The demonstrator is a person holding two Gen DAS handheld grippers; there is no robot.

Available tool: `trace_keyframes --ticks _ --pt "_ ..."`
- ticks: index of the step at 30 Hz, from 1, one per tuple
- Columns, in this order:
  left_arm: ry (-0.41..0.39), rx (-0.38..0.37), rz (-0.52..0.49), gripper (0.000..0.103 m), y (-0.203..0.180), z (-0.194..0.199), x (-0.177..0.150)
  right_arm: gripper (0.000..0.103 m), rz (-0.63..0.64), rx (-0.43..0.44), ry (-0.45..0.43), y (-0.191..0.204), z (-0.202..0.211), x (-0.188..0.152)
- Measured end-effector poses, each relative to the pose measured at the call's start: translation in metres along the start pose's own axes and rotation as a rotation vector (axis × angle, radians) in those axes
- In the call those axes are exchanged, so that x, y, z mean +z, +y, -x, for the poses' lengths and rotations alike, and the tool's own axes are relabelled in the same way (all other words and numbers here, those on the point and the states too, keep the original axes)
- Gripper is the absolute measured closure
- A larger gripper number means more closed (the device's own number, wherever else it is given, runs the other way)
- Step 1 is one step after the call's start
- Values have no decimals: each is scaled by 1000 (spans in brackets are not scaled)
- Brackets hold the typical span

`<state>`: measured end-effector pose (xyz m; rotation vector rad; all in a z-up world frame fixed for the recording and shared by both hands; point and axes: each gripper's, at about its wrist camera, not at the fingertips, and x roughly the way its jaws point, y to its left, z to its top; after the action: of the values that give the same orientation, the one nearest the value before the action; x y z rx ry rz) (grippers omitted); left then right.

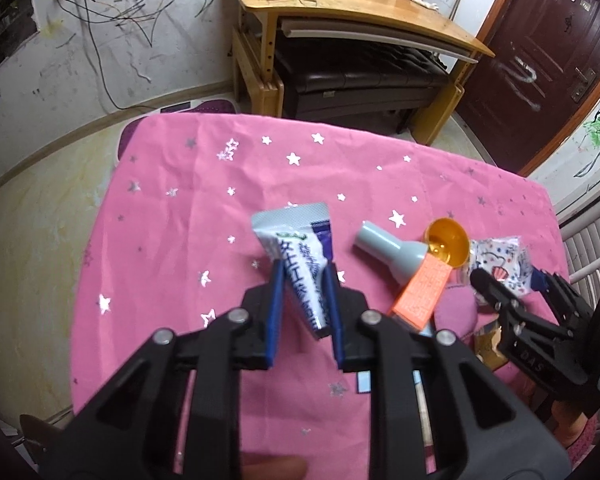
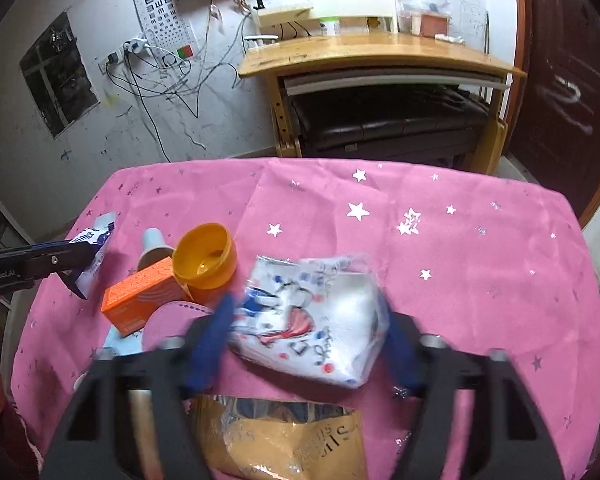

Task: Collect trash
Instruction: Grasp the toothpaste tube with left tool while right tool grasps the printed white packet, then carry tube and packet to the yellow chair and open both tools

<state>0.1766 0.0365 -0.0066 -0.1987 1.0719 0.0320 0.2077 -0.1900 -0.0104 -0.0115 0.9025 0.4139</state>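
Trash litters the pink counter (image 1: 172, 184): left gripper (image 1: 303, 276) jaws clamp the tube (image 1: 300, 256); right gripper (image 2: 306, 332) jaws straddle the tissue pack (image 2: 316, 320), not yet pinching. Squeeze next.

The tablecloth (image 2: 460, 240) is pink with silver stars. On it lie an orange box (image 2: 140, 300), a yellow cup (image 2: 206, 258), a grey bottle (image 1: 392, 252) — and a white packet (image 2: 320, 320) dotted blue and red. The sachet (image 1: 300, 264) is white and silver with blue print.

The right gripper (image 2: 306, 334) straddles a printed tissue pack (image 2: 316, 316); orange box (image 2: 140, 300) lies at nine o'clock.
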Motion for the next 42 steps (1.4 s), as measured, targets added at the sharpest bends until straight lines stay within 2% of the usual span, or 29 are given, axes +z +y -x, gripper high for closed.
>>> trace_keyframes --ticks 1,2,3,4,10,14,25,30,33,38,42 --pt "-2 0 -3 84 -1 2 0 59 -3 0 -17 0 5 -1" --pt "-3 0 -6 84 -2 2 0 68 -5 -7 -37 -1 11 -1" --pt "-3 0 -7 84 -4 3 -1 90 -6 -23 -57 1 17 -2" --pt "-5 2 -10 84 -5 4 -1 94 -9 -25 -66 -1 20 -3" --pt "-13 -4 -22 84 -16 9 0 96 -36 19 -65 -13 28 -5" --pt "-20 -2 -31 84 -23 12 1 97 -89 41 -130 -27 49 -6" --pt "-43 -58 -68 84 -62 29 10 97 -192 -32 -243 -85 108 -26" --pt "-43 -113 -138 84 -111 34 8 97 -280 -129 -310 -136 143 -55" --pt "-34 -149 -200 84 -153 32 4 97 -340 -246 -349 -170 165 -79" --pt "-11 -233 -316 84 -229 34 -8 97 -422 -314 -330 -219 178 -121" --pt "-2 -298 -406 84 -288 35 -24 97 -476 -331 -294 -250 173 -150"
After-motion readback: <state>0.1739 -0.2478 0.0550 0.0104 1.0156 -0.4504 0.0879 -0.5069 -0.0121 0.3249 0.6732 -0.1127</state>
